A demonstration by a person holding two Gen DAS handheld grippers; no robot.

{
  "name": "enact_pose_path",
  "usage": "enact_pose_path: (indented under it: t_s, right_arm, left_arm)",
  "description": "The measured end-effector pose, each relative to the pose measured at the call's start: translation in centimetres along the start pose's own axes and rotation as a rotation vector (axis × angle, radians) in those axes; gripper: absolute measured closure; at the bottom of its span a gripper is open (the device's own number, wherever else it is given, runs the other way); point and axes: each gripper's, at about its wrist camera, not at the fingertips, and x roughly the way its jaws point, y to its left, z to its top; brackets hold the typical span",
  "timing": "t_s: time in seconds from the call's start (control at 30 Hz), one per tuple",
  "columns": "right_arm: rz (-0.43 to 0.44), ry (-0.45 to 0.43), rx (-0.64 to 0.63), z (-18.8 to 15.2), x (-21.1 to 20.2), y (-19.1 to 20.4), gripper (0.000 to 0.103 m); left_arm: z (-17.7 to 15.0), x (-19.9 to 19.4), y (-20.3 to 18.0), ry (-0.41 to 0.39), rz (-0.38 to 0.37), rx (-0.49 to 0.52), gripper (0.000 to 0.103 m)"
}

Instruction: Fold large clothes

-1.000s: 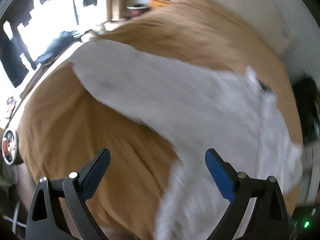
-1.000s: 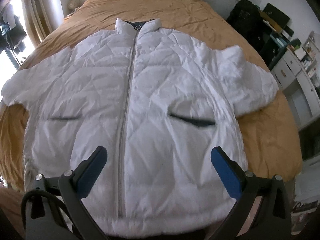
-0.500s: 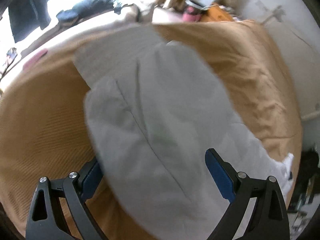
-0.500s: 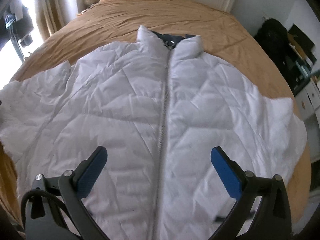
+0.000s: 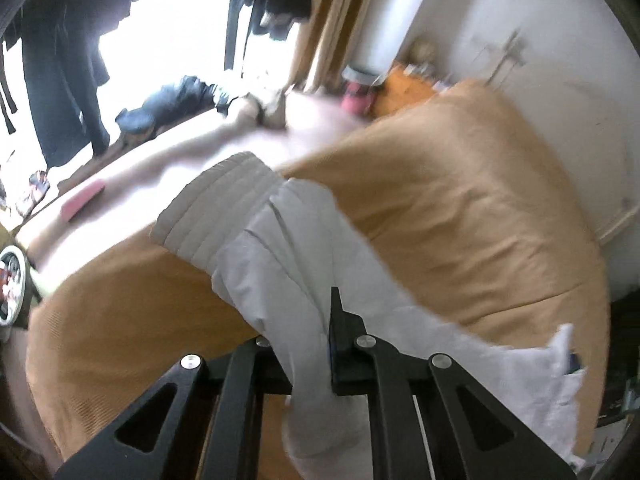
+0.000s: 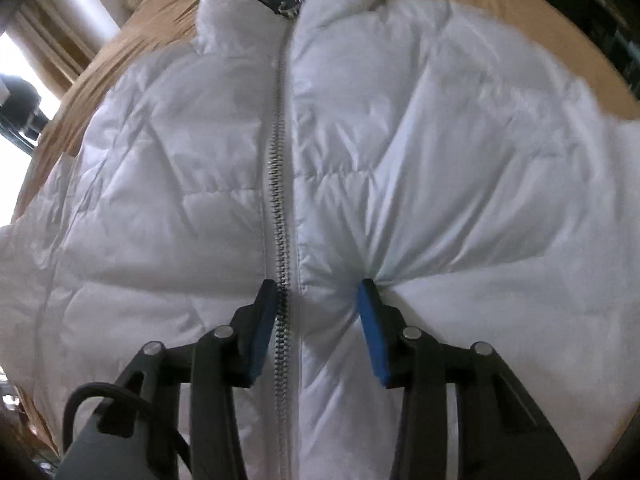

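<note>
Left tool (image 5: 308,344) pinches the sleeve (image 5: 280,248) tight; right tool (image 6: 320,300), narrowed, prob. bunches the jacket (image 6: 440,140) beside its zip (image 6: 276,184). Fold sleeve inward w/ 1 smooth pull.

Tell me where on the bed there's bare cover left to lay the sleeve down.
Bare bedspread lies beyond the sleeve, toward the wall, and below its cuff. The middle is crowded: the jacket covers it.

Both wrist views close over jacket (image 6: 400,160), sharing bed (image 5: 460,208).
</note>
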Motion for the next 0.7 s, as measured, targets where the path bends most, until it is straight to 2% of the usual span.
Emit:
enact_pose_path:
  t_s: [0.07, 0.13, 0.2, 0.27, 0.3, 0.37, 0.47, 0.57, 0.63, 0.7]
  right_arm:
    - [-0.006, -0.011, -0.014, 0.1, 0.1, 0.1, 0.061]
    - [-0.02, -0.01, -0.035, 0.2, 0.1, 0.5, 0.06]
    - [0.006, -0.014, -0.019, 0.3, 0.0, 0.1, 0.06]
    - [0.046, -0.019, 0.007, 0.4, -0.3, -0.6, 0.061]
    - [0.056, -0.024, 0.022, 0.3, -1.0, -1.3, 0.065]
    - [0.035, -0.045, 0.027, 0.0, -2.7, -2.4, 0.065]
    - [0.019, -0.118, 0.011, -1.1, -6.9, -4.7, 0.065]
    - [0.02, -0.208, 0.035, -2.6, -12.2, -8.9, 0.065]
    - [0.037, -0.239, 0.08, -3.4, -14.7, -12.3, 0.065]
    - [0.035, -0.24, 0.117, -3.9, -16.0, -14.8, 0.065]
  left_arm:
    - [0.5, -4.7, -2.9, -0.068, -0.049, 0.042, 0.095]
    - [0.0, -9.3, -6.8, -0.121, -0.098, 0.1, 0.095]
    - [-1.4, -13.5, -11.1, -0.161, -0.159, 0.179, 0.095]
    - [-3.5, -16.6, -15.9, -0.171, -0.236, 0.264, 0.095]
    - [-5.0, -17.6, -18.3, -0.169, -0.273, 0.303, 0.095]
    - [-8.1, -18.7, -23.3, -0.142, -0.342, 0.378, 0.095]
    - [-14.6, -17.8, -30.6, -0.066, -0.452, 0.468, 0.095]
    - [-22.2, -13.5, -37.5, 0.079, -0.519, 0.562, 0.095]
    - [-27.5, -9.7, -41.0, 0.179, -0.523, 0.612, 0.095]
    - [-33.5, -5.2, -43.7, 0.289, -0.491, 0.667, 0.095]
